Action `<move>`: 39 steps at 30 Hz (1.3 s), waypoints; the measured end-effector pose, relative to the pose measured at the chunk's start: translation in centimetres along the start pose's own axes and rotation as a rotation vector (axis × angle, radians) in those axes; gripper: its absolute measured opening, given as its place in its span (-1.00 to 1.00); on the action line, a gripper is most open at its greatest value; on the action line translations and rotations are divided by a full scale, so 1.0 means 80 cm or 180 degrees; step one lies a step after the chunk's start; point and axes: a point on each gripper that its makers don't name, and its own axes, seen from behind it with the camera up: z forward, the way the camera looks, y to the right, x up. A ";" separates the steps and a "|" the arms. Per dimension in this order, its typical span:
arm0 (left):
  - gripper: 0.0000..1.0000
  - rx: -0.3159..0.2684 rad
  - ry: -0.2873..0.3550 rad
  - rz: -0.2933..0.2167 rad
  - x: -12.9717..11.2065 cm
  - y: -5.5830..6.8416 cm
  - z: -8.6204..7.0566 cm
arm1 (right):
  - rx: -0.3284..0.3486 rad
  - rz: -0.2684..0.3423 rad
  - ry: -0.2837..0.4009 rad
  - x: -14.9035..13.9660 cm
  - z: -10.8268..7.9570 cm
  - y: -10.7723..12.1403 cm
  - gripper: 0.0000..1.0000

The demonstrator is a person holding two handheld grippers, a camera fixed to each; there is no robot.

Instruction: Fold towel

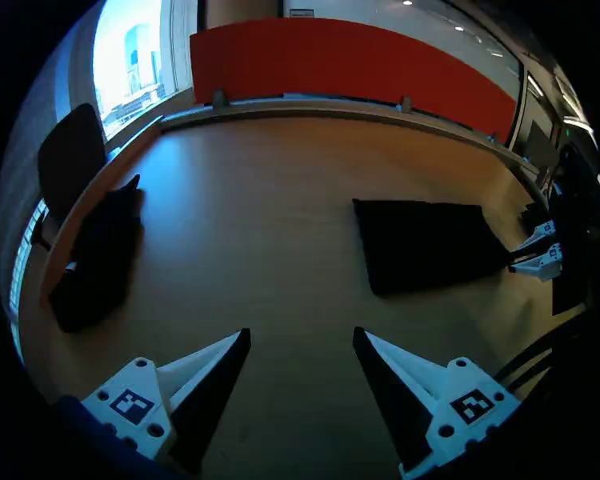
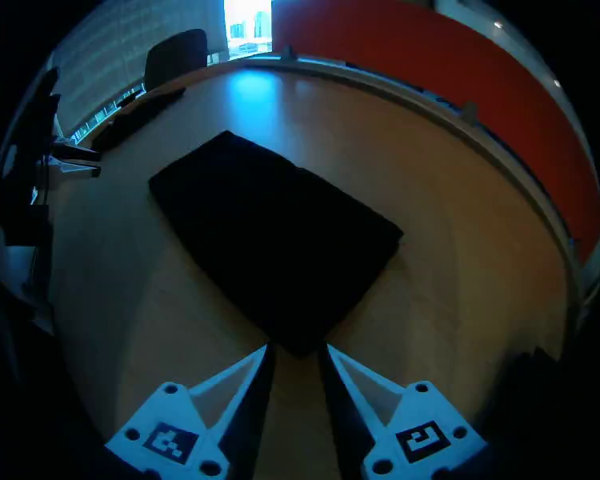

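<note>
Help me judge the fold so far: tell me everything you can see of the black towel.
The towel is black, soft-looking cloth, folded into a flat rectangle with fairly straight edges. It lies on the wooden table. Its near corner reaches between the parted fingertips of the right gripper; whether they touch it is unclear. The left gripper stands open, apart from it.

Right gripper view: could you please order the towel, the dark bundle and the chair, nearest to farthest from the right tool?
1. Towel, corner at the right tool.
2. Dark bundle, far left on desk.
3. Chair, beyond the desk.
</note>
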 end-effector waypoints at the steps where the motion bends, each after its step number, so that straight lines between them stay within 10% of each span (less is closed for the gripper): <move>1: 0.90 -0.0002 -0.0002 -0.0003 0.000 0.000 0.000 | -0.0001 0.0004 0.0000 0.000 0.000 0.000 -0.41; 7: 0.90 -0.0007 -0.0008 -0.0004 -0.001 0.000 0.000 | -0.0019 0.0013 0.0002 0.000 0.000 0.001 -0.85; 21: 0.90 -0.0027 0.0001 -0.0017 0.002 -0.002 0.002 | -0.0077 0.0001 0.0133 0.021 -0.006 0.002 -0.85; 39: 0.90 -0.0021 0.0034 -0.0003 0.009 -0.008 0.000 | -0.0197 -0.0380 0.0601 0.139 -0.040 -0.001 -0.85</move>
